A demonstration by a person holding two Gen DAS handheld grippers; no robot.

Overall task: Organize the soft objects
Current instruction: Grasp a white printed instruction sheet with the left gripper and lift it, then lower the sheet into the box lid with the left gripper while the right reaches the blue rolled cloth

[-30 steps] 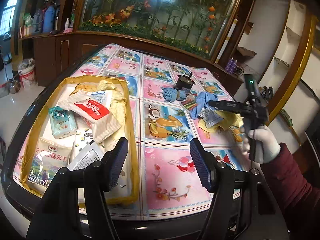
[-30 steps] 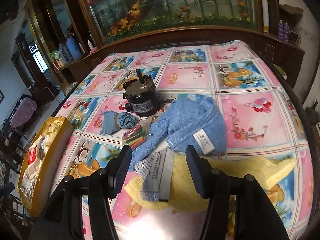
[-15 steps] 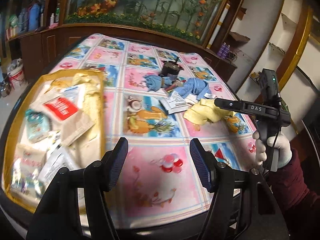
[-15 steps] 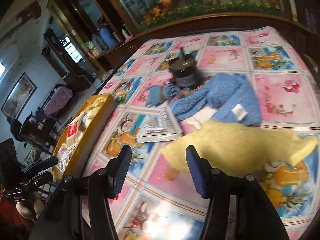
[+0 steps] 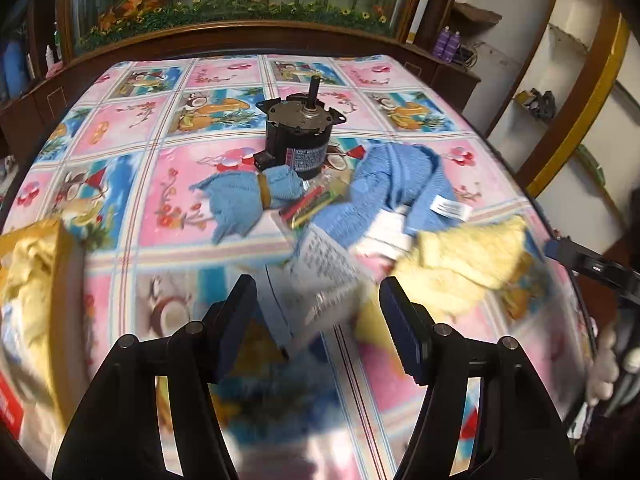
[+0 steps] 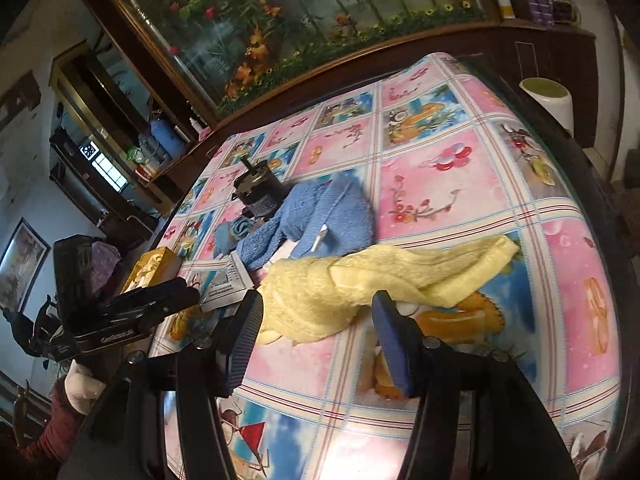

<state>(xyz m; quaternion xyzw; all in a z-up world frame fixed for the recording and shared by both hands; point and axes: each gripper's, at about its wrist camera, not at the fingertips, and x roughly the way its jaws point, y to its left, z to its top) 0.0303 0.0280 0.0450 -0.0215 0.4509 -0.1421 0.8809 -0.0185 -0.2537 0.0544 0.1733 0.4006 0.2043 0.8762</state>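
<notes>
Right wrist view: the right gripper (image 6: 316, 336) hangs released, its jaws apart and bare, directly in front of a yellow towel (image 6: 360, 284) lying on the patterned counter (image 6: 460, 184), a blue towel (image 6: 320, 216) just behind it. Left wrist view: the left gripper (image 5: 318, 320), also released, hovers above a blurred packet (image 5: 320, 276).

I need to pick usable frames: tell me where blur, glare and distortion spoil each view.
Left wrist view: motion blur smears the white packet, yellow towel and near tablecloth; the motor stays sharp. Right wrist view: mostly sharp, glare on the near tablecloth, dark room at left. Both: fisheye bends the table edge.
</notes>
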